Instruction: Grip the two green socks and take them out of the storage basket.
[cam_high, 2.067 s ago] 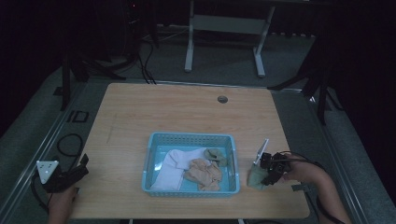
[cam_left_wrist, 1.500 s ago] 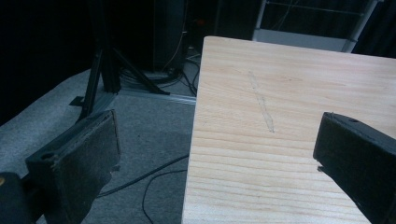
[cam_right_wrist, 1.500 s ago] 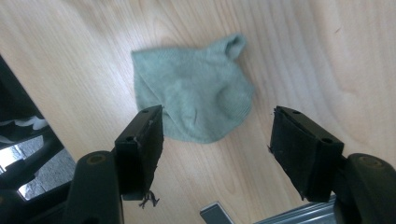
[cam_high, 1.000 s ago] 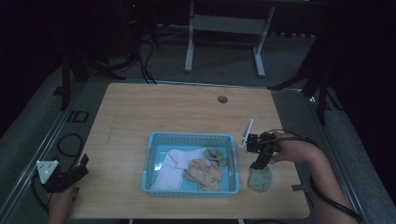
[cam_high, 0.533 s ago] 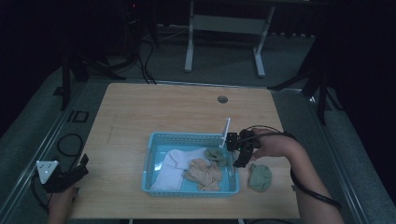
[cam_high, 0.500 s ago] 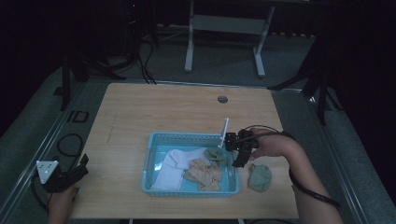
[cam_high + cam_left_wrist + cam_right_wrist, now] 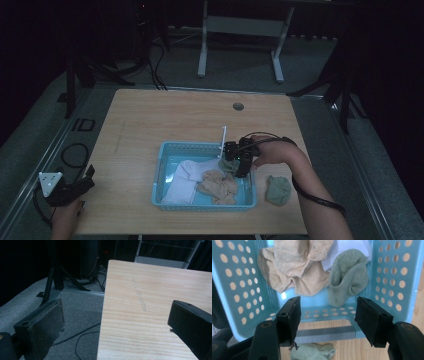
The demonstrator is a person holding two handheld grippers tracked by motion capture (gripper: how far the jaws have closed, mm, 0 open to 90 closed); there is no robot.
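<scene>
The right gripper [image 7: 327, 320] hangs over the right end of the blue basket [image 7: 234, 285], its jaws spread with nothing between them and touching nothing. In the high view the right gripper [image 7: 239, 162] sits above the basket's right edge, with the person's right hand [image 7: 267, 152] behind it.

Just past the jaws, inside the basket, lies a grey-green sock [image 7: 347, 277], curled against the right wall and touching the white sock [image 7: 349, 247] beyond it. To its left is a heap of tan socks [image 7: 297, 267]. A second grey-green sock [image 7: 278, 189] lies on the table [image 7: 165, 115] just right of the basket [image 7: 165, 170], near the front edge; the right gripper view catches it below the jaws. The basket's near wall stands between the jaws and the socks inside.

The left gripper [image 7: 117, 325] rests at the table's near left corner, jaws spread wide and empty, one over the floor and one over the wood.

A second ago the right gripper stood over the sock on the table; it has since moved left, over the basket. The left gripper has stayed put.
</scene>
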